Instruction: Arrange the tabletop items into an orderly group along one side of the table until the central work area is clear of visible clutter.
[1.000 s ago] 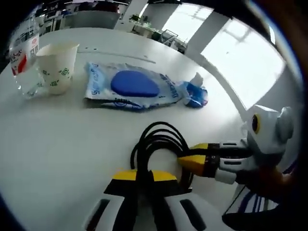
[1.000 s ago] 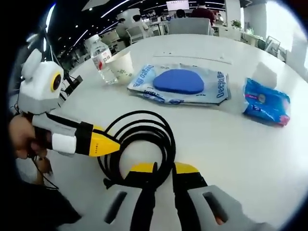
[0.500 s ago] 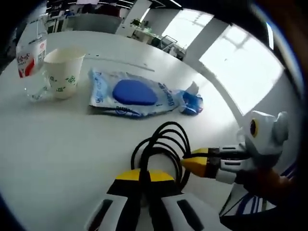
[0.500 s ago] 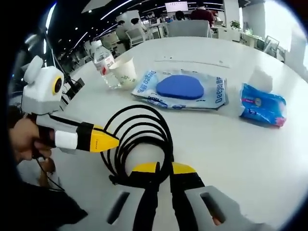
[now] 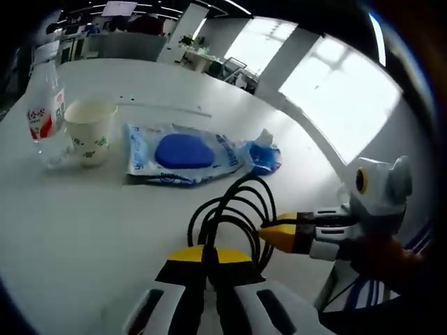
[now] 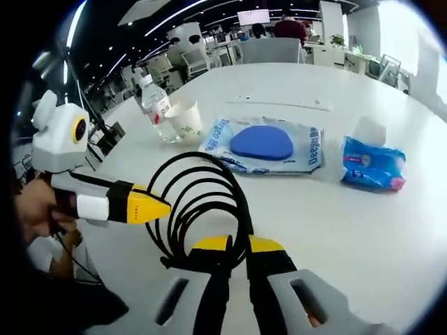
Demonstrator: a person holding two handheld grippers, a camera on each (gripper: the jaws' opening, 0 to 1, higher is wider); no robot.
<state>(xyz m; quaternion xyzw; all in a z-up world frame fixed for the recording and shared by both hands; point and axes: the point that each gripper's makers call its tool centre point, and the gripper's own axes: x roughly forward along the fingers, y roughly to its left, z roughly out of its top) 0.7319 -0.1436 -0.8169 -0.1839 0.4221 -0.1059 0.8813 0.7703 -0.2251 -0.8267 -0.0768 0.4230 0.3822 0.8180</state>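
**Two grippers on one cable coil: slack loops are the main hazard**

The left gripper has its yellow-tipped jaws pressed together on the black cable coil, pinching the strands just ahead of the tips. The right gripper pinches the same cable coil from the other side, its jaws likewise closed on the strands. In the left gripper view the right gripper reaches in from the right; in the right gripper view the left gripper comes in from the left.

The loops stand up loosely between the two grips. If either hand pulls away faster than the other, the coil could spring open or slide out of one pinch and spill across the white table. Dragging it forward could also sweep a loose loop into the things beyond.

Further ahead of the left gripper lies the flat blue packet, with the small blue tissue pack at its far-right end. Left of the packet stand the paper cup and the water bottle, close together and easy to tip.

The table edge curves just right of the grippers, so little room lies there. Bare table to the left, near the left gripper, looks the safest room for moving
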